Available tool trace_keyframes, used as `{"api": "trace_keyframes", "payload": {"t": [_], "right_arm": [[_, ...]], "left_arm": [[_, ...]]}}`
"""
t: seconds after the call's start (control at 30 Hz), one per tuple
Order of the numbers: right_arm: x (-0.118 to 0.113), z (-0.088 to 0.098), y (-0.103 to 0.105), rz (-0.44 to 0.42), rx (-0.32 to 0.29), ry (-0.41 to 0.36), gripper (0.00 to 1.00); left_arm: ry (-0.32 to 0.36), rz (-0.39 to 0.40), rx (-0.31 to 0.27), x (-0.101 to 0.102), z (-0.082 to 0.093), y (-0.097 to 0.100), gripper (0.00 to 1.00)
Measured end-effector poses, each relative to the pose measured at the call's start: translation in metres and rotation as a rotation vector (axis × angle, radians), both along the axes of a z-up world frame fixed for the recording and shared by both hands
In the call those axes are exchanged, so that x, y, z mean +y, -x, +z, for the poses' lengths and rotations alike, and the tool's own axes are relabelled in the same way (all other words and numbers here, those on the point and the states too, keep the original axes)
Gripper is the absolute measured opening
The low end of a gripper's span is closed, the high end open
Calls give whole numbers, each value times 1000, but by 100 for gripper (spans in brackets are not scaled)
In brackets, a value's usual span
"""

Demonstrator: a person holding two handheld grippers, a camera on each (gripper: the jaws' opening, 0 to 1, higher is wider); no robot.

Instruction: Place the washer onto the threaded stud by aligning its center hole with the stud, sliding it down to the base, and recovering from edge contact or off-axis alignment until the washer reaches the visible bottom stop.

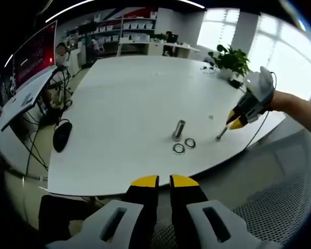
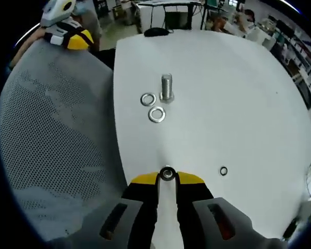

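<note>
My right claw [image 2: 167, 176] is pinching a small bolt-like stud [image 2: 168, 173] at bottom centre of its view, though the end-on angle makes it hard to tell. Two washers [image 2: 148, 99] [image 2: 156, 114] lie on the white table [image 2: 223, 93] above it, mid-frame, just beside a standing bolt [image 2: 167, 88]. My left claw [image 1: 164, 181] is pressed nearly together, holding nothing, at the frame bottom.
</note>
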State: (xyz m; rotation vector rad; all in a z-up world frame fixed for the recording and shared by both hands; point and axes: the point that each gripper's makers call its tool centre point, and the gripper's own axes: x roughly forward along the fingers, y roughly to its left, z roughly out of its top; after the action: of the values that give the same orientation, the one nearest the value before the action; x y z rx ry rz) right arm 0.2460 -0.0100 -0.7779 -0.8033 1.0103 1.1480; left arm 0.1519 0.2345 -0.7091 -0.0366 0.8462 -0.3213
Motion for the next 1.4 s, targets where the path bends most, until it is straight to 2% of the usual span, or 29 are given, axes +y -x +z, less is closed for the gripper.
{"api": "trace_keyframes", "payload": {"t": [0.13,0.33,0.97,1.4], "right_arm": [[-2,-6,-1,20,-4,41,14],[-1,-11,-1,31,3,56,14],[-5,-47,-10,61,8,145,14],[-5,-55,-12,60,12,162,14]], "left_arm": [[1,0,-1,0,0,0,6],[2,0,-1,0,0,0,6],[-2,-7,4,-1,-1,1,6],[-3,-9,6,-1,-1,1,6]]}}
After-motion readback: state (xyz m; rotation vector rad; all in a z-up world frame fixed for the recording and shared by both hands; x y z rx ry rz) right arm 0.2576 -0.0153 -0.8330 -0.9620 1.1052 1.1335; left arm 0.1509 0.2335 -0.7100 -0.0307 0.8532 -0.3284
